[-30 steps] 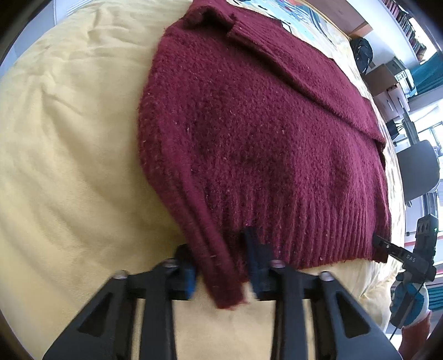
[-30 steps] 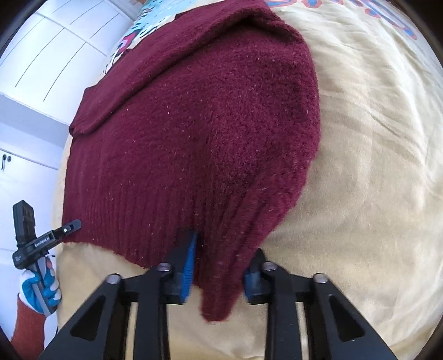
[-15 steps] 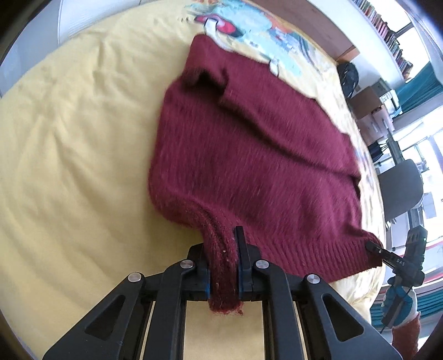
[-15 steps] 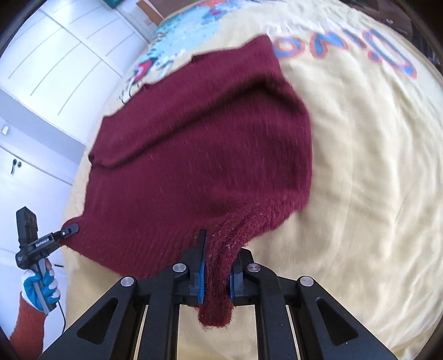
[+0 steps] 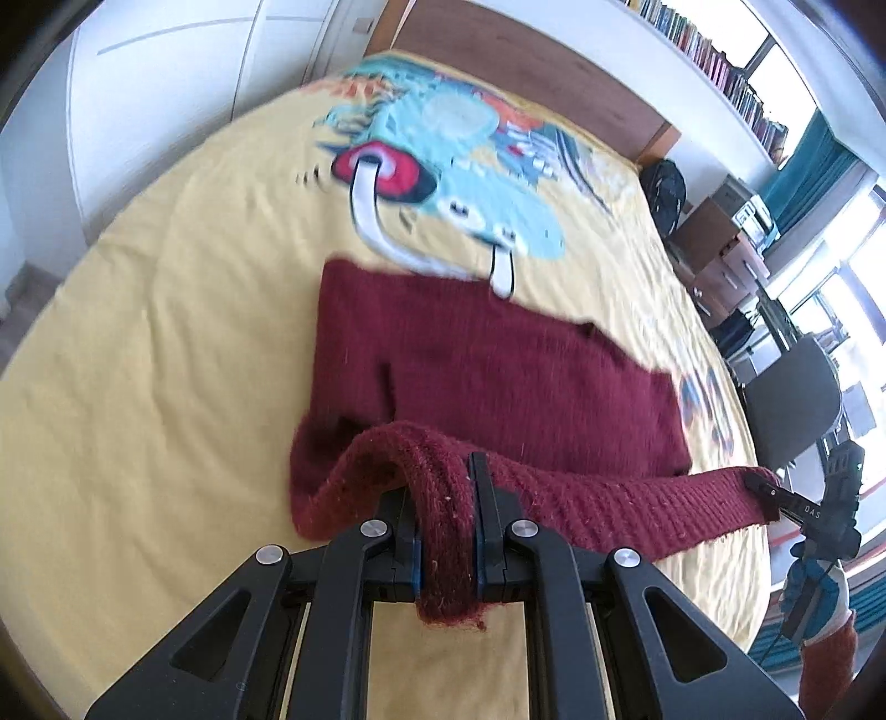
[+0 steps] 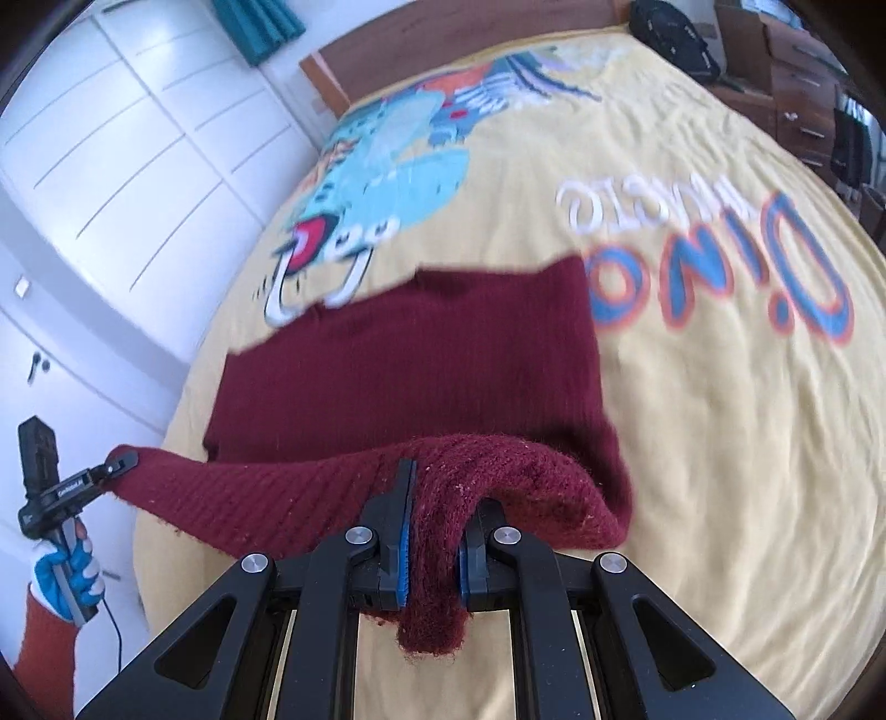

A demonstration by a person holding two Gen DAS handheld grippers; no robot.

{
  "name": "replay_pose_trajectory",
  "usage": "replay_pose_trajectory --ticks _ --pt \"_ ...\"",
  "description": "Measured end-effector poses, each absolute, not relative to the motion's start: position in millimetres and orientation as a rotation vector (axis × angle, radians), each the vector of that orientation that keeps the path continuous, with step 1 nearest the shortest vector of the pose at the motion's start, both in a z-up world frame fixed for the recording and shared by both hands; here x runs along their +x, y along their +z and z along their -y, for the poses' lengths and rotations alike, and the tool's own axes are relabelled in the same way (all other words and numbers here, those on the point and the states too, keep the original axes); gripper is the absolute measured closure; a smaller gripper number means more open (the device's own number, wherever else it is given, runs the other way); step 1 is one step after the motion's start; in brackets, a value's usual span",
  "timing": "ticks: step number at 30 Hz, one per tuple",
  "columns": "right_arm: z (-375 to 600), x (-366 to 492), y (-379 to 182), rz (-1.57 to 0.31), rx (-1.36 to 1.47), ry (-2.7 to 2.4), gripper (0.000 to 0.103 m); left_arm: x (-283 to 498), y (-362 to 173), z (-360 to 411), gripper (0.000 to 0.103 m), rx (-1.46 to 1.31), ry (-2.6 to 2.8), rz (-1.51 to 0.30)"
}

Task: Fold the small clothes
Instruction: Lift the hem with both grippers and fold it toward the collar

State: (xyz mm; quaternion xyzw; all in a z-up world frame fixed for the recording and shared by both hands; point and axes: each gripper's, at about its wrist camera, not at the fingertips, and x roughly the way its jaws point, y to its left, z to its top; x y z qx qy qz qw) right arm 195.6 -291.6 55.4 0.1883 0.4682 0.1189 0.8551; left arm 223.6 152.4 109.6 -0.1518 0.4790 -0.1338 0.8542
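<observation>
Dark red knit sweater point(image 5: 498, 365), ribbed hem lifted, upper part flat on bedspread point(image 5: 166, 360).

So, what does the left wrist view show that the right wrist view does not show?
Only the left wrist view shows the long bookshelf high on the wall, the dark chair beside the bed, and the left gripper from close up, shut on the ribbed hem.

Only the right wrist view shows the large DINO lettering on the cover, the white cupboard doors, and the right gripper close up.

Both show the maroon sweater on the yellow bedcover, its hem lifted between the two grippers, and the blue dinosaur print.
</observation>
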Motion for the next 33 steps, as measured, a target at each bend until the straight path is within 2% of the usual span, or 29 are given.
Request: replay_pose_trajectory --ticks 8,23,26,30,32,33 --pt "291 268 62 -0.963 0.386 0.2 0.092 290 98 -143 0.093 -0.271 -0.239 -1.012" --pt "291 345 -19 -1.076 0.4 0.101 0.09 371 2 -141 0.09 -0.241 -0.101 -1.17" --pt "292 353 -27 -1.088 0.407 0.087 0.083 377 -6 -144 0.088 -0.27 -0.102 -1.185" --pt "297 356 -31 -1.075 0.462 0.075 0.075 378 -4 -150 0.075 -0.315 -0.128 -1.18" --pt "297 356 -29 -1.072 0.469 0.074 0.065 379 2 -155 0.073 -0.351 -0.135 -1.18" --pt "297 356 -26 -1.067 0.466 0.069 0.053 379 6 -159 0.071 -0.371 -0.136 -1.178"
